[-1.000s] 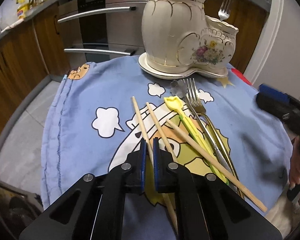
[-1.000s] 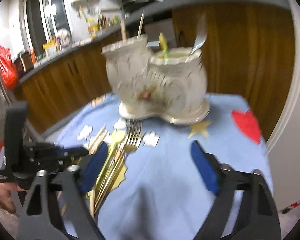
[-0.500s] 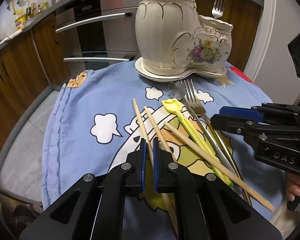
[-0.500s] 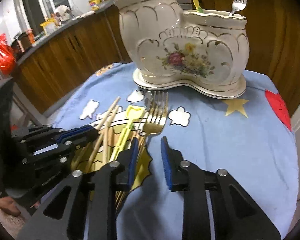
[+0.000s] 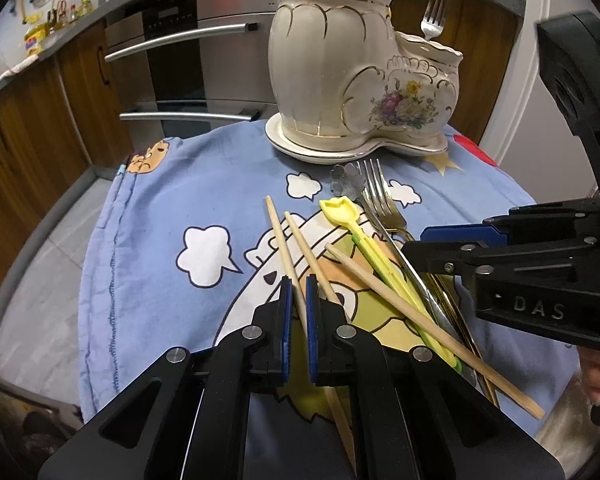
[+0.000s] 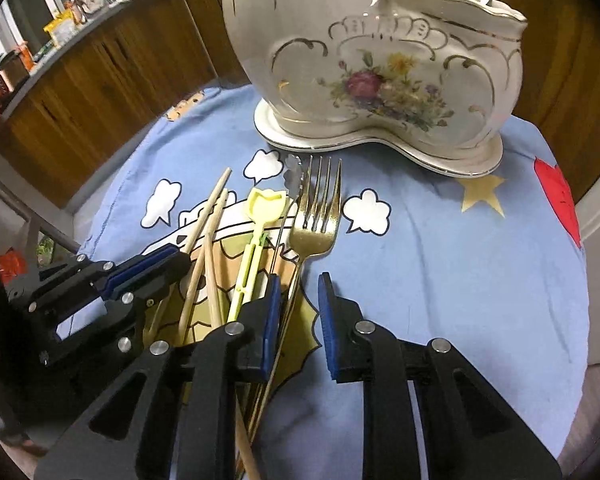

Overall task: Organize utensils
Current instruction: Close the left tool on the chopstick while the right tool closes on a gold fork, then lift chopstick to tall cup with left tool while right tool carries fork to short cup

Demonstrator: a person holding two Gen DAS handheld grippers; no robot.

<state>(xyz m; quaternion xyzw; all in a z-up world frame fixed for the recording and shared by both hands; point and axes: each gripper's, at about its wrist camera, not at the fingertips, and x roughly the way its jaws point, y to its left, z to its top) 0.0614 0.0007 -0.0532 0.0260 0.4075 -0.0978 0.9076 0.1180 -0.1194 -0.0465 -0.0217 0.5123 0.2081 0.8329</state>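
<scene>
From the left wrist we count three loose chopsticks (image 5: 400, 308), one yellow shovel pick (image 5: 364, 240) and two forks (image 5: 384, 204) on the blue cartoon cloth (image 5: 160, 200). Our left gripper (image 5: 296, 304) is pinched tight on one chopstick (image 5: 280, 236).

From the right wrist, our right gripper (image 6: 298, 308) has a small gap with nothing pinched, hovering above the gold fork (image 6: 316, 220). The boot-shaped holder (image 6: 380, 60) stands behind, with wooden cabinets (image 6: 100, 80) around.

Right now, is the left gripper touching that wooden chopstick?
Touching. The left wrist view shows the left gripper with its jaws shut on the chopstick, blue pads pressed against both its sides, no gap showing.
</scene>
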